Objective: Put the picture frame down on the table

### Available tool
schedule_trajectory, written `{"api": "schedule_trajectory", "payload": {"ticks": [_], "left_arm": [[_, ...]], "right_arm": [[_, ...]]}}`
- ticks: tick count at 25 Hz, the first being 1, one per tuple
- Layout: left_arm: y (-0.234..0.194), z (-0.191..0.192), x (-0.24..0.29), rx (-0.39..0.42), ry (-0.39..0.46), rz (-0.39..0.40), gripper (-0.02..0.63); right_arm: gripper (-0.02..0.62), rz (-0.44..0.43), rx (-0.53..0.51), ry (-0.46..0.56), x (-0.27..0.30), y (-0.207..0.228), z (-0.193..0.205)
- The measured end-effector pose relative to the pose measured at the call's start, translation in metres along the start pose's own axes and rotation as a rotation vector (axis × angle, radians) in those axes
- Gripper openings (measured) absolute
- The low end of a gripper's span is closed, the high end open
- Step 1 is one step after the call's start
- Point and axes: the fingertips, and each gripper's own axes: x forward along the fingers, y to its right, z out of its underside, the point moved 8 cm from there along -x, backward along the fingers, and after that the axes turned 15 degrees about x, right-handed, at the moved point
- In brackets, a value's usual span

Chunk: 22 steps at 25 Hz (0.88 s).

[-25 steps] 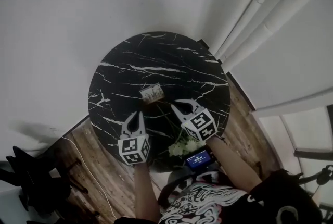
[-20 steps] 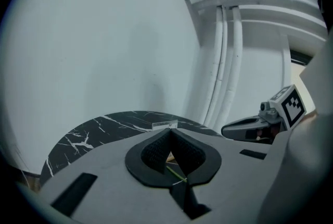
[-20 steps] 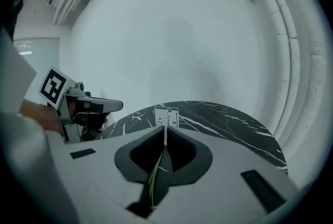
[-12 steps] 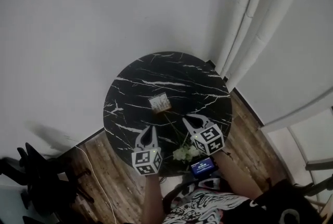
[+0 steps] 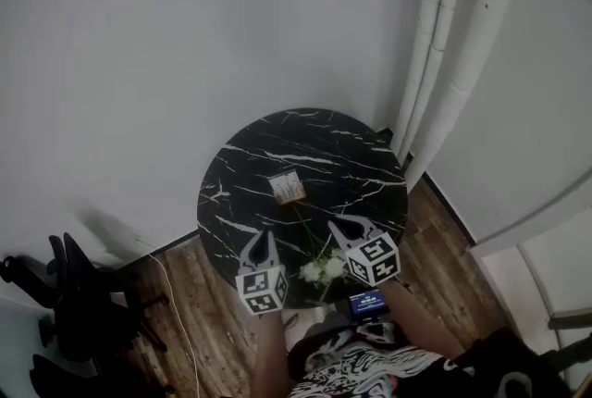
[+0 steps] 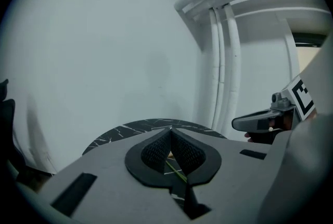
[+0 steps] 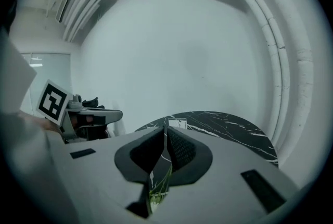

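The small picture frame [image 5: 287, 187] lies flat on the round black marble table [image 5: 351, 167], near its middle. It also shows in the right gripper view as a pale rectangle, the frame [image 7: 178, 124], just beyond the jaw tips. My left gripper [image 5: 263, 236] hovers over the table's near edge, shut and empty, its jaws meeting at the tip [image 6: 170, 129]. My right gripper [image 5: 339, 226] is beside it on the right, also shut with nothing held [image 7: 165, 129]. Both are well short of the frame.
A bunch of white flowers [image 5: 320, 270] with a green stem lies on the near table edge between the grippers. A lit phone [image 5: 367, 302] is below them. White pipes [image 5: 442, 63] run up the right wall. A dark chair [image 5: 79, 304] stands on the wood floor at left.
The view has pulled up and back, so the table looks smaller. Both grippers have drawn back from the frame toward the near edge. The frame stays lying on the table.
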Motion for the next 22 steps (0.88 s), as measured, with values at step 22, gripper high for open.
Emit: {"api": "schedule_trajectory", "payload": {"ticks": [22], "left_arm": [[0.038,0.018,-0.072,-0.041,0.028,-0.074,0.014]], "right_arm": [[0.018,0.023,-0.083,0.040,-0.070,-0.008,0.026]]}}
